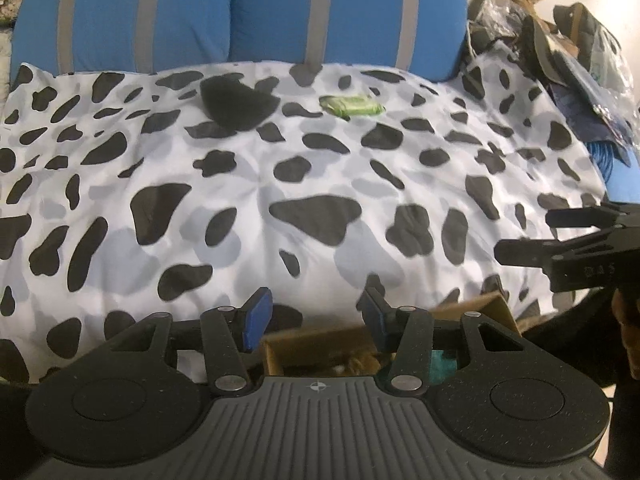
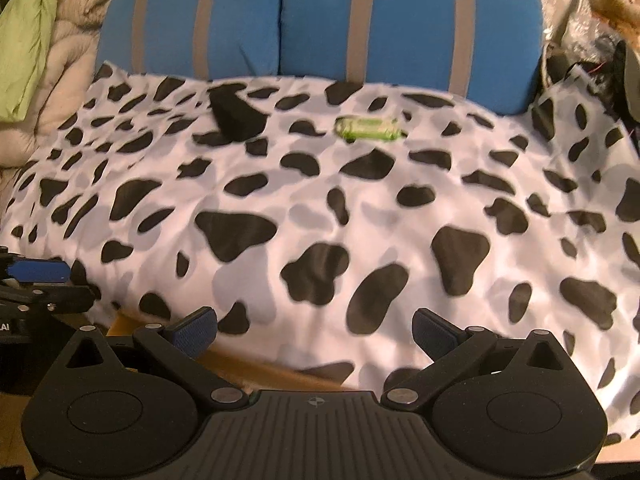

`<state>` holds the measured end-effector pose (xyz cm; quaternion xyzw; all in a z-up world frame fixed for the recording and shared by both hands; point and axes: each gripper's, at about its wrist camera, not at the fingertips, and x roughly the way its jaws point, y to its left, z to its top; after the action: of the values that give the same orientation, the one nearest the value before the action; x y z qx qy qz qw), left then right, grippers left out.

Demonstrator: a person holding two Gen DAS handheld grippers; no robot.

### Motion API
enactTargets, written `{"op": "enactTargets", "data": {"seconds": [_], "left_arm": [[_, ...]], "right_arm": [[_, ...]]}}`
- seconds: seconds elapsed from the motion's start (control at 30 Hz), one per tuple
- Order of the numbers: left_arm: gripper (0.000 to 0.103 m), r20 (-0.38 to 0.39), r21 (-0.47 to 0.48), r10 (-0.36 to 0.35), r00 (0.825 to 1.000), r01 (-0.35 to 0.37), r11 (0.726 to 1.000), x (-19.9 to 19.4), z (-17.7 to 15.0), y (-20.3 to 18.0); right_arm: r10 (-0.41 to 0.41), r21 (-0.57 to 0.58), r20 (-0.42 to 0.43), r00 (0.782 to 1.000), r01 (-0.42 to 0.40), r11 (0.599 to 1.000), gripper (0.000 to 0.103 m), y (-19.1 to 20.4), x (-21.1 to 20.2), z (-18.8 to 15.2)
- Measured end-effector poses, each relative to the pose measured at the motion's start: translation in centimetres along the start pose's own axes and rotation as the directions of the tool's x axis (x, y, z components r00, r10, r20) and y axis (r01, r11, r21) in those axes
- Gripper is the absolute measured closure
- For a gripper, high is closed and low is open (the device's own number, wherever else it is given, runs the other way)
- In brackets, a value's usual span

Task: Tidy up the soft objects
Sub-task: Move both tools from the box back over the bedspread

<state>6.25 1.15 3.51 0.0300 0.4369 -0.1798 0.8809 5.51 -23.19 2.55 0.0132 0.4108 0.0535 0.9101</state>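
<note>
Left wrist view: both tongs, left [image 1: 314, 314] and right [image 2: 316, 330], gape empty over cow-print duvet [image 1: 320, 184]; next reach likely black cloth [image 1: 234, 104] or green packet [image 1: 352, 106].

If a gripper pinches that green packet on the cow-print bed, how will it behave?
The green packet looks glossy and crinkled, so probably light, squashy and a bit slippery. It lies flat on the soft cover, so it shouldn't roll, though pushing may sink it.
</note>
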Motion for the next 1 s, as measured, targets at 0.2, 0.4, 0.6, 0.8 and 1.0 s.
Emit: {"op": "enactTargets", "data": {"seconds": [0.2, 0.4, 0.6, 0.8, 1.0], "left_arm": [[0.054, 0.024, 0.033, 0.01, 1.0, -0.011, 0.999, 1.2, 1.6, 0.5], [0.054, 0.037, 0.054, 0.022, 0.999, -0.024, 0.998, 2.8, 3.1, 1.0], [0.054, 0.04, 0.059, 0.018, 0.999, -0.021, 0.998, 4.5, 4.5, 1.5], [0.054, 0.068, 0.055, 0.043, 0.997, -0.047, 0.997, 6.1, 6.1, 2.1], [0.032, 0.097, 0.02, 0.08, 0.992, -0.083, 0.996, 7.8, 7.8, 2.9]], "right_arm": [[-0.005, -0.031, 0.023, 1.0, 0.005, 1.0, 0.0, -0.6, 0.9, 1.2], [0.015, -0.055, 0.038, 0.999, -0.013, 0.998, 0.0, -1.0, 2.1, 2.5], [0.047, -0.112, 0.051, 0.998, -0.042, 0.993, 0.0, -1.0, 3.3, 3.5], [0.05, -0.144, 0.067, 0.996, -0.04, 0.989, 0.0, -1.6, 4.5, 4.4], [0.039, -0.131, 0.073, 0.997, -0.029, 0.991, 0.0, -2.6, 5.9, 5.4]]}}
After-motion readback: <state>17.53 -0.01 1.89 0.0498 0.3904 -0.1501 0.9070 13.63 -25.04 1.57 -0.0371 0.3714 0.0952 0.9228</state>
